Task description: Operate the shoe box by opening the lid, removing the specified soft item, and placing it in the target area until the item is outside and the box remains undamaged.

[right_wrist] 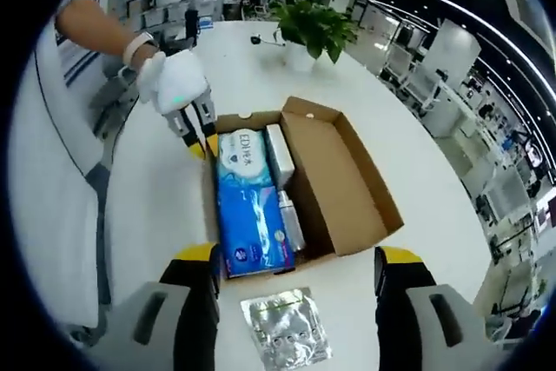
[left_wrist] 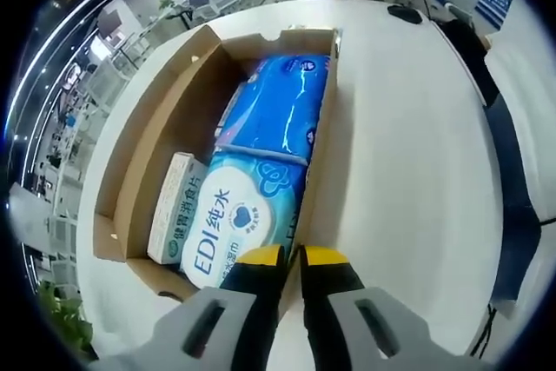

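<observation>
With the lid open and the blue tissue pack (right_wrist: 250, 206) lying inside the shoe box (right_wrist: 347, 188), the left gripper (left_wrist: 292, 255) clamps its jaws on the box's wall while the right gripper (right_wrist: 295, 260) hovers wide apart, so a hard tug risks tearing the cardboard.

Left gripper at the rim of the open shoe box

My left gripper (left_wrist: 291, 255) has its yellow-tipped jaws nearly together, straddling the near wall of the shoe box (left_wrist: 143, 141), whose lid is folded open. Inside I see a blue tissue pack (left_wrist: 269, 158) along the wall by my jaws, with a small white carton (left_wrist: 176, 206) just beside it. The box sits on a white table (left_wrist: 408, 145).
</observation>
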`<state>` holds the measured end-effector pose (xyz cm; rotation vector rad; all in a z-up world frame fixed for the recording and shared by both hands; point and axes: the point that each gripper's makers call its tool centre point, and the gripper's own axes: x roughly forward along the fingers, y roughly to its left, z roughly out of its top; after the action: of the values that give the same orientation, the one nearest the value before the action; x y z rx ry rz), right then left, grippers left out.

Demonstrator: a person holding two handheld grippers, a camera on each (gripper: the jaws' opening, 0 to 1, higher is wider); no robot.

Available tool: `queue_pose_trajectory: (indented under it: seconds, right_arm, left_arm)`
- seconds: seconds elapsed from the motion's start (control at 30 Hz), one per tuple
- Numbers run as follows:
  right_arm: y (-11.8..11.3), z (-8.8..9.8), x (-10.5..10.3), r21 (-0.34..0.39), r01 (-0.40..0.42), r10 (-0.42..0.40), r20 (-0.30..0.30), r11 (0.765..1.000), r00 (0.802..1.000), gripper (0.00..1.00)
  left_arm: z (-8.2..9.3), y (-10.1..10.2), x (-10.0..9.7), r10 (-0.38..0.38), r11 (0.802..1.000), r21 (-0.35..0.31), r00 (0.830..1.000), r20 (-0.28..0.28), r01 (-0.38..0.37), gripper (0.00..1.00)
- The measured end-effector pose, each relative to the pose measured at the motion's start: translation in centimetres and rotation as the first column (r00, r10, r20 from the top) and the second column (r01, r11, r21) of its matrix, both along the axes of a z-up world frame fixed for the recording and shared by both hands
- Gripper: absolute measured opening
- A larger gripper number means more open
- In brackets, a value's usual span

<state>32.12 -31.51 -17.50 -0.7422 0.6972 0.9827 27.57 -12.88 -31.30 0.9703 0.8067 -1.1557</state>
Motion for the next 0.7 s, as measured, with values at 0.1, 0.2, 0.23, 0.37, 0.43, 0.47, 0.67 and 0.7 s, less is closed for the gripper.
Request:
queue_pose_trajectory:
  seconds: [0.1,0.2,0.23,0.37,0.43,0.47,0.67,0.7]
  right_arm:
    - [1.0,-0.1,0.6,0.001,-0.01,0.01,-0.008,1.0,1.0,0.67]
    - [1.8,-1.3,0.8,-0.026,-0.038,0.037,-0.039,0.999,0.999,0.67]
    - [2.3,-1.8,0.8,-0.037,-0.056,0.055,-0.046,0.998,0.997,0.67]
    - [3.4,-3.4,0.6,-0.068,-0.086,0.08,-0.082,0.994,0.993,0.67]
    - [3.8,-4.0,0.4,-0.067,-0.096,0.088,-0.104,0.993,0.991,0.67]
    - [4.0,-4.5,0.4,-0.068,-0.099,0.091,-0.114,0.993,0.989,0.68]
    - [3.8,-6.2,-0.4,-0.124,-0.133,0.111,-0.168,0.983,0.98,0.69]
    - [3.8,-6.5,-0.4,-0.125,-0.137,0.114,-0.173,0.983,0.978,0.69]
  left_arm:
    - [0.0,0.0,0.0,-0.005,1.0,-0.012,1.0,-0.004,0.005,0.06]
    - [0.0,0.0,0.0,-0.019,1.0,-0.013,1.0,-0.002,0.019,0.06]
    - [0.0,0.0,0.0,-0.019,1.0,-0.016,1.0,-0.003,0.019,0.06]
    - [-0.1,-0.1,0.0,-0.018,1.0,-0.025,1.0,-0.022,0.018,0.06]
    - [-0.1,-0.2,0.0,-0.032,0.999,-0.021,0.999,-0.017,0.032,0.06]
    - [-0.2,-0.2,-0.1,-0.03,0.999,-0.024,0.999,-0.021,0.03,0.06]
    - [-0.3,-0.3,-0.3,-0.048,0.998,-0.035,0.999,-0.014,0.047,0.06]
    - [-0.3,-0.3,-0.3,-0.048,0.998,-0.036,0.999,-0.013,0.048,0.06]
